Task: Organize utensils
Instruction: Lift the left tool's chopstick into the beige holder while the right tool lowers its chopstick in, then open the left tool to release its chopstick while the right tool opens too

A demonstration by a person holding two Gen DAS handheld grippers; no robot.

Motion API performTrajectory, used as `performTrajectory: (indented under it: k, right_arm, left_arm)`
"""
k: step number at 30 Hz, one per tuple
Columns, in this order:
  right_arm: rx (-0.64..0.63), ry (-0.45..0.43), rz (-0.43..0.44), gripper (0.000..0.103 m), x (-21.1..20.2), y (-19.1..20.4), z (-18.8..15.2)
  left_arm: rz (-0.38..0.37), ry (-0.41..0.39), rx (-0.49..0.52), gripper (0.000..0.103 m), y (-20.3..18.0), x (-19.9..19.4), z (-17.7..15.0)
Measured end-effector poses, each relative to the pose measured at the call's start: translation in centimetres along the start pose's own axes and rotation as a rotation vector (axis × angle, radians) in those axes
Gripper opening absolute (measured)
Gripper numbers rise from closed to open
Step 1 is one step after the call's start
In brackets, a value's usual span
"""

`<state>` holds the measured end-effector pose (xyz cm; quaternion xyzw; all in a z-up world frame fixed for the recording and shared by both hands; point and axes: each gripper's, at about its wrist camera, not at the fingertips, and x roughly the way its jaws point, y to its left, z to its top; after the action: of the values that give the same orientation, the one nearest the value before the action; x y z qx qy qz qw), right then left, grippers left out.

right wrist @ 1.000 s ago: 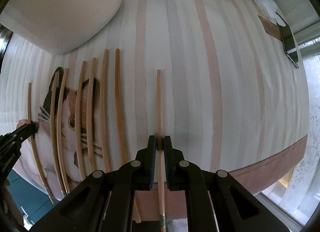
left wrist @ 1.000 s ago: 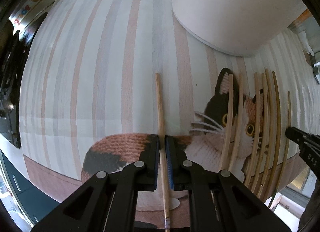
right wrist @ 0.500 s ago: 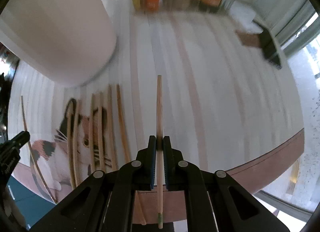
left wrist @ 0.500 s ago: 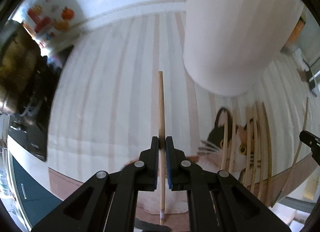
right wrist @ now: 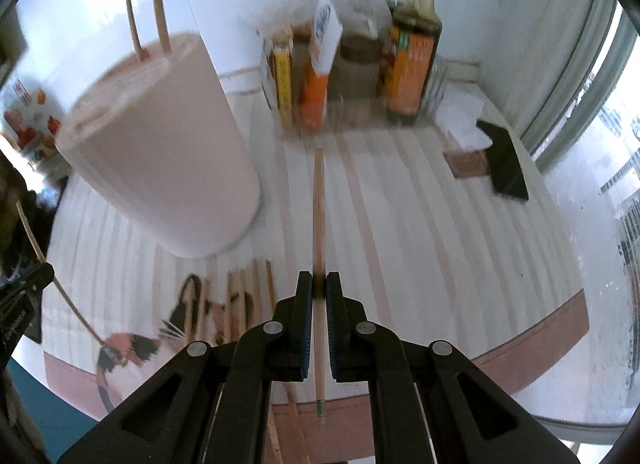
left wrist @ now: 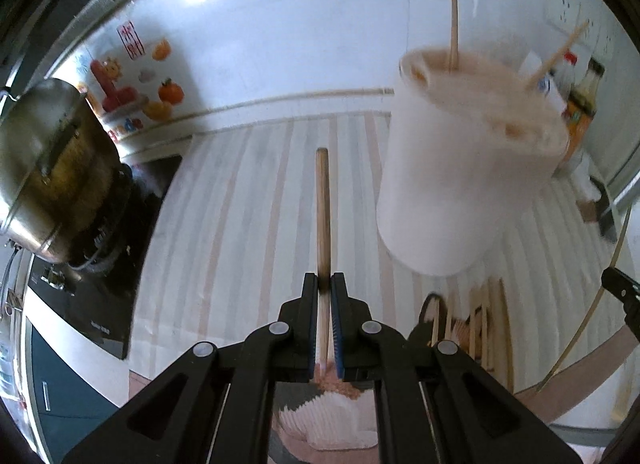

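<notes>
My left gripper (left wrist: 325,284) is clamped on one chopstick (left wrist: 322,200), right gripper (right wrist: 315,284) on another (right wrist: 318,220) — both gripped mid-shaft so tips stay free to drop into the holder (left wrist: 464,168) at approx 1 o'clock. Rest of sticks (right wrist: 240,296) lie on the mat at 7 o'clock.

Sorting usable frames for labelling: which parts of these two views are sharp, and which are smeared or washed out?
Left wrist view: left gripper and its chopstick sharp, white cup smeared, wall glare upper left.
Right wrist view: right gripper sharp, bottles and cup blurred, window washed out.
</notes>
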<state>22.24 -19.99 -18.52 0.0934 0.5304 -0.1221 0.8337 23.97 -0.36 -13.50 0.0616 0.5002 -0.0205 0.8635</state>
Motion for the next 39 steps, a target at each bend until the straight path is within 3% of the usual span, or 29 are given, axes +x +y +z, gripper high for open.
performTrajectory:
  k: [6, 13, 19, 24, 30, 34, 39]
  right_arm:
    - [0.03, -0.07, 0.032, 0.007, -2.4, 0.2, 1.4]
    - [0.094, -0.163, 0.117, 0.007, -6.8, -0.1, 4.5]
    - [0.138, -0.271, 0.245, 0.007, -12.2, 0.0, 9.3]
    - [0.14, -0.384, 0.325, 0.007, -16.3, 1.1, 14.7]
    - [0.136, -0.453, 0.326, 0.007, -16.2, 3.3, 20.0]
    - [0.128, -0.429, 0.297, 0.007, -12.8, 4.8, 22.5]
    - [0.124, -0.366, 0.278, 0.007, -8.2, 5.5, 23.3]
  left_arm:
    - [-0.034, -0.097, -0.06, 0.004, 1.1, -4.2, 2.5]
    - [-0.148, -0.238, -0.156, 0.004, 3.6, -11.4, 6.8]
    - [-0.239, -0.343, -0.209, 0.004, 4.7, -16.8, 11.0]
    - [-0.293, -0.4, -0.231, 0.004, 4.6, -18.5, 15.4]
    - [-0.304, -0.349, -0.214, 0.004, 2.6, -15.2, 18.6]
    - [-0.289, -0.254, -0.184, 0.004, 0.5, -10.4, 19.5]
    - [-0.286, -0.154, -0.169, 0.004, -0.7, -5.8, 19.3]
